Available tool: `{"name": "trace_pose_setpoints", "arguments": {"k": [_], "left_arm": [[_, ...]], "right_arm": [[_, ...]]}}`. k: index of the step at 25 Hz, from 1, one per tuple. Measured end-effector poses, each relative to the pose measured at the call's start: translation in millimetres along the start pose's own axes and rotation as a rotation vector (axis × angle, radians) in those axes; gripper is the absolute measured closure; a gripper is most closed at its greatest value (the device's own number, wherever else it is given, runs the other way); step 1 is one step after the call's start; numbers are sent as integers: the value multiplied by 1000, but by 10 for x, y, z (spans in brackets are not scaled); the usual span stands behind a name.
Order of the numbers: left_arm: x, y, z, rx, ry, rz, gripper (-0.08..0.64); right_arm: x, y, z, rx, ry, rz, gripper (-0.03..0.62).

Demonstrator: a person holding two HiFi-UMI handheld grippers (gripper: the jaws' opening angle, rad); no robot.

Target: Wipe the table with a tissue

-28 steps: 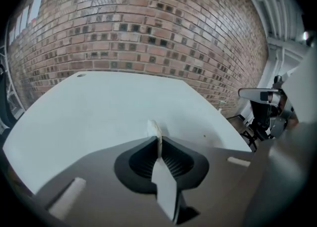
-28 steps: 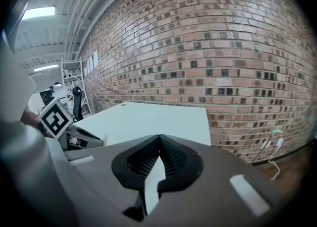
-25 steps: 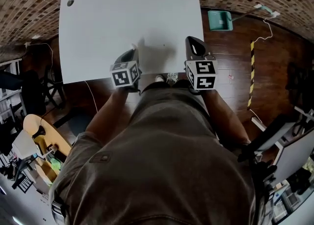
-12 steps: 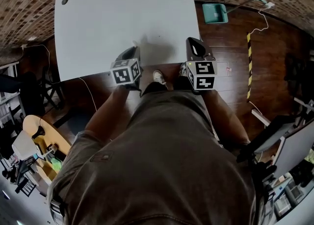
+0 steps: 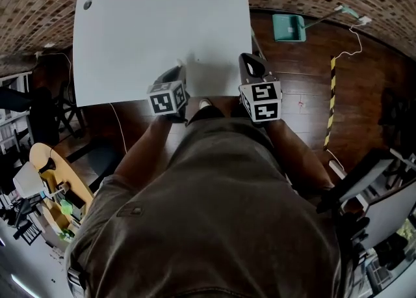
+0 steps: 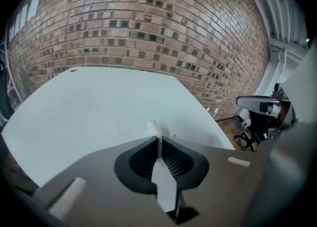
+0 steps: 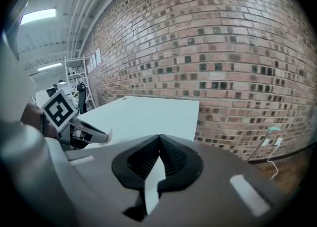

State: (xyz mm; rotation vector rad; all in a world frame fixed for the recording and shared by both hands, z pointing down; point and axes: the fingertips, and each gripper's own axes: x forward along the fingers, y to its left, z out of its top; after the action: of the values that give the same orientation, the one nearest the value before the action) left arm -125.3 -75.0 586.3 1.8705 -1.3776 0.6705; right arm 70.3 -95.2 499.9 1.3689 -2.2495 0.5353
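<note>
White tissue (image 6: 154,129), a small crumpled scrap, pokes out past the tips of the left gripper (image 6: 158,141), whose jaws are clamped on it. Most of the scrap is hidden between them. In the head view this gripper hangs over the near edge of the plain white rectangular tabletop (image 5: 156,23). The tissue seems to sit just above the surface, but the angle does not settle whether it touches. A tiny dark speck (image 6: 175,135) lies on the tabletop just beside the tip.

The right gripper (image 7: 159,139) has its jaws pressed together with nothing between them, at the tabletop's near right corner. Each gripper's cube bears black-and-white square patterns, not letters.

A small round dark hole (image 5: 87,4) marks the tabletop's far left corner. Behind it rises a red-brown brick wall (image 6: 148,23). On the dark wooden floor (image 5: 305,82) lie a teal rectangular dustpan (image 5: 290,27) and a yellow-and-black striped strip (image 5: 333,95). The person's grey-brown shirt (image 5: 214,212) covers the lower half of the head view.
</note>
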Motion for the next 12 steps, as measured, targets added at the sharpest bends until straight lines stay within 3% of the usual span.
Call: {"name": "trace_pose_setpoints", "arguments": {"k": [12], "left_arm": [[292, -92, -128, -54, 65, 89, 531]], "right_arm": [[90, -303, -40, -7, 15, 67, 578]]}}
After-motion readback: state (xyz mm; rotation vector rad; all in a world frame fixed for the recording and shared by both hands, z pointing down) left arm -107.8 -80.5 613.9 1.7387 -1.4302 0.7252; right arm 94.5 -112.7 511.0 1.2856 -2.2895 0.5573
